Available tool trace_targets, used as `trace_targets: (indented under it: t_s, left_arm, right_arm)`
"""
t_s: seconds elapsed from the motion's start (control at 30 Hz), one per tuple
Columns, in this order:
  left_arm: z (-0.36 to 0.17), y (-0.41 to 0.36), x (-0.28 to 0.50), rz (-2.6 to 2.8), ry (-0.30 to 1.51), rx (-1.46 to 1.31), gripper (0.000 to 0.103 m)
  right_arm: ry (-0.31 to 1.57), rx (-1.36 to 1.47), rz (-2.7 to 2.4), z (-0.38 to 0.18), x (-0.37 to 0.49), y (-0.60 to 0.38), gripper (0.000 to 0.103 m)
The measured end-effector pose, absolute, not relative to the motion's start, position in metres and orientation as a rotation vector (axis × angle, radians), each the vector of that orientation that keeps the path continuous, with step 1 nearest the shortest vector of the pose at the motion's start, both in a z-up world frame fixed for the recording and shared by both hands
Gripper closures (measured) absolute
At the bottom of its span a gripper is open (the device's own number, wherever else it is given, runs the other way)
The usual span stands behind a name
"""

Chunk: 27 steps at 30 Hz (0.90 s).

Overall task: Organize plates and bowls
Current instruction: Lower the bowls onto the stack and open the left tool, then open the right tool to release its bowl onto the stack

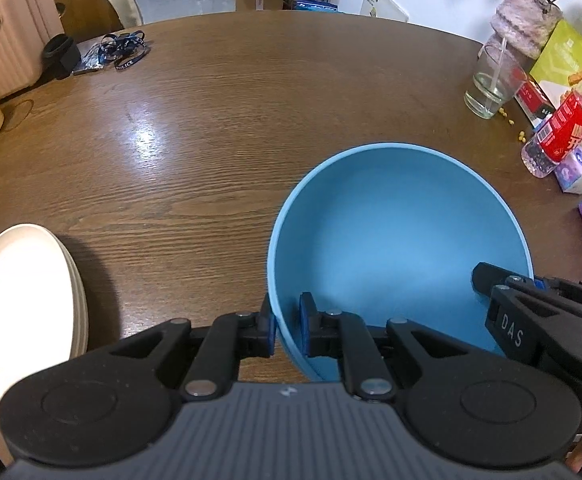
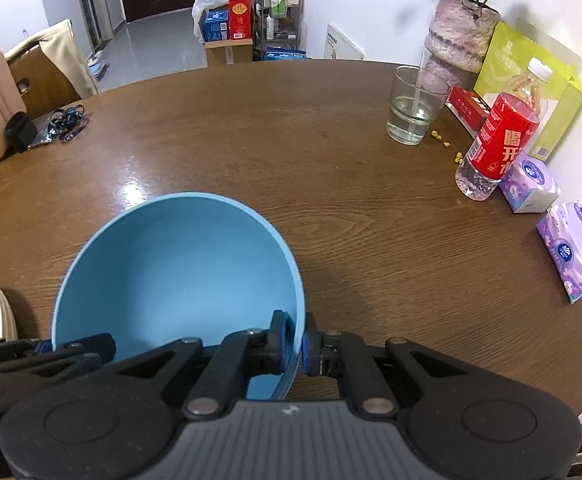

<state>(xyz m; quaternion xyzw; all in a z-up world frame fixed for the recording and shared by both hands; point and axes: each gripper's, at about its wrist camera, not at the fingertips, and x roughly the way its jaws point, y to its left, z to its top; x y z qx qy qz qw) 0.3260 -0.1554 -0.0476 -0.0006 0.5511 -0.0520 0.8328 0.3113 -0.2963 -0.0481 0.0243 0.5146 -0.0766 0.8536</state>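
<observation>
While over table (image 1: 211, 128), left tongs (image 1: 287, 330), right tongs (image 2: 296, 344) clamp blue bowl (image 1: 403, 240) rim.

The left claw (image 1: 287, 330) points steeply down, its jaws clamped on a thin rim. The right claw (image 2: 294, 343) does likewise (one pad inside, one outside).

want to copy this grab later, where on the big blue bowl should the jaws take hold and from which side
Grip the thin rim wall of the big round blue bowl, coming steeply from above on the near side, one jaw inside and one outside. The bowl is far too wide to span, but its upright rim is slim. Both the left gripper and right gripper are clamped this way, on opposite edges.
</observation>
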Motion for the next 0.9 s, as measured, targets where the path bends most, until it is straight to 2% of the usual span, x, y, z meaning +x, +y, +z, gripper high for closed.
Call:
trace_targets:
  t_s: [0.57,0.63,0.73,0.8,0.9]
  left_arm:
    - [-0.054,-0.159,0.323,-0.123,1.134,0.06,0.089]
    - [-0.052,-0.156,0.322,-0.123,1.122,0.061,0.085]
    - [-0.047,-0.151,0.322,-0.114,1.097,0.058,0.069]
    - [-0.044,-0.147,0.322,-0.113,1.087,0.053,0.067]
    - [-0.039,-0.142,0.322,-0.109,1.074,0.042,0.058]
  right_arm:
    - [1.074,0.048,-0.149,-0.057,0.311,-0.299,0.092]
    - [1.072,0.067,-0.143,-0.056,0.31,-0.303,0.091]
    - [1.054,0.096,-0.138,-0.053,0.308,-0.31,0.087]
    - [1.043,0.118,-0.138,-0.05,0.305,-0.315,0.082]
    - [1.031,0.15,-0.13,-0.044,0.3,-0.321,0.08]
